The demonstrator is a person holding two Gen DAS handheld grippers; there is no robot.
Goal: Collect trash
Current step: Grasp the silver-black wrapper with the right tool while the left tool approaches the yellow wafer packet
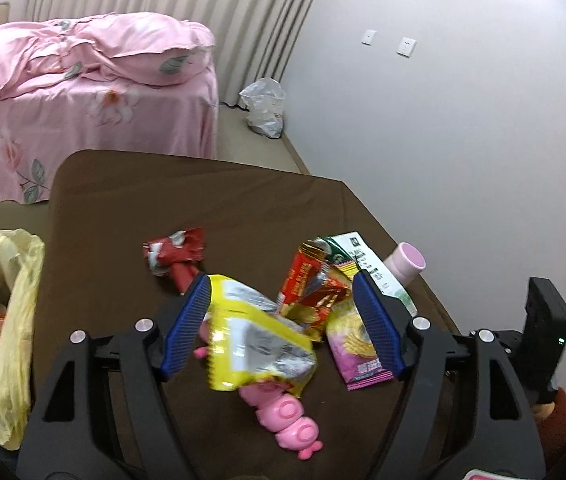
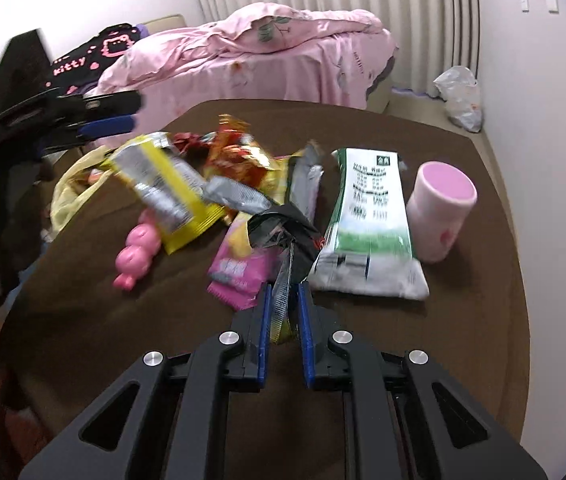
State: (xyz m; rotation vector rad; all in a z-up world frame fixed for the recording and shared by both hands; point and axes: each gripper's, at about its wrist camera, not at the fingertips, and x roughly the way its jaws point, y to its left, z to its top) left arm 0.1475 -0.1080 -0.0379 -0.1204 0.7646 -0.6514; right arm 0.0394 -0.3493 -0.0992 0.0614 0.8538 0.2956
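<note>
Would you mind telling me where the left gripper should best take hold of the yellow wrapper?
Probably at the yellow wrapper's near crimped edge, coming from above: it lies crumpled and raised over the pink toy, between the open fingers of the left gripper.

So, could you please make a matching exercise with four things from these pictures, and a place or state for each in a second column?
Things:
1. pink cup
2. yellow wrapper
3. black wrapper
4. yellow bag

Places or states:
A. held between the shut fingers of the right gripper
B. beside the brown table, with an orange packet inside
C. between the open fingers of the left gripper
D. upright on the table, right of the white and green pack

Pairs: 1-D, 2-C, 3-A, 4-B
</note>
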